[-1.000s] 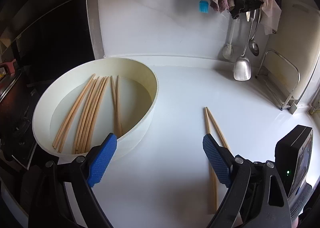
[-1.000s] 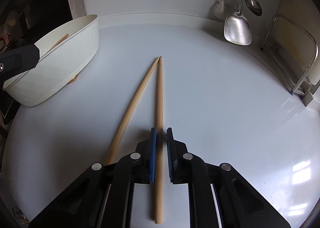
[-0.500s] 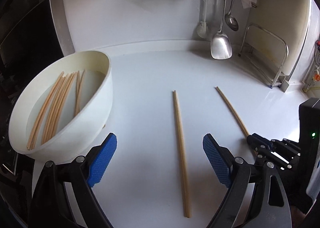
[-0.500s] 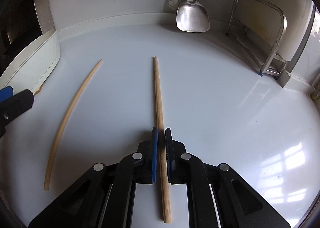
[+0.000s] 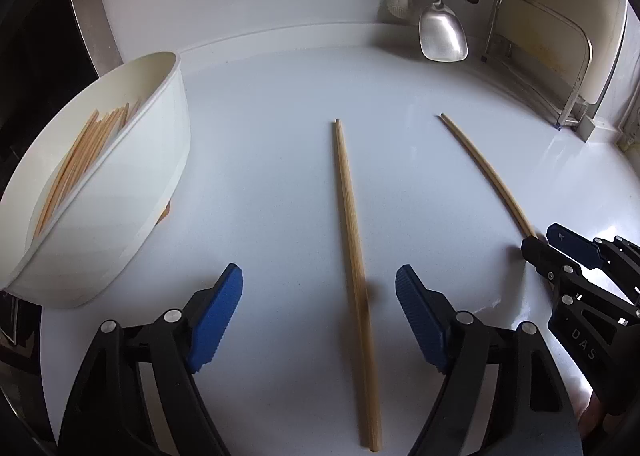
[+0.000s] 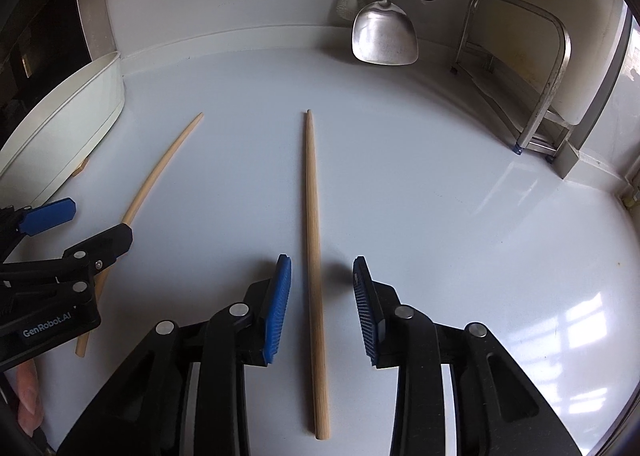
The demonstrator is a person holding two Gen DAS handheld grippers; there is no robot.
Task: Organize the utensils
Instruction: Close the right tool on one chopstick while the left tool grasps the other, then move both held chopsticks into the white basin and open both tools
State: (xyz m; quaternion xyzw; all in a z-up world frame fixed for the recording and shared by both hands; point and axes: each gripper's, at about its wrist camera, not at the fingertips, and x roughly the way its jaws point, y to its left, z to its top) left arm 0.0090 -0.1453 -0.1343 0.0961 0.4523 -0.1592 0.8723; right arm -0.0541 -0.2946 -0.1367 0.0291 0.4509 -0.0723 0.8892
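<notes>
On the white counter (image 5: 260, 175), both the left gripper (image 5: 319, 308) and right gripper (image 6: 322, 296) gape wide, each straddling a separate chopstick (image 5: 352, 240) untouched.

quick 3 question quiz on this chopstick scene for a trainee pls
1. True or false: the right gripper is clamped shut on a chopstick.
2. What holds the chopsticks already gathered: A) metal rack, B) white bowl, C) spatula?
3. How many loose chopsticks lie on the counter?

Key:
1. False: it is open, astride the right chopstick.
2. B.
3. Two; the left chopstick lies between the left gripper fingers.
</notes>
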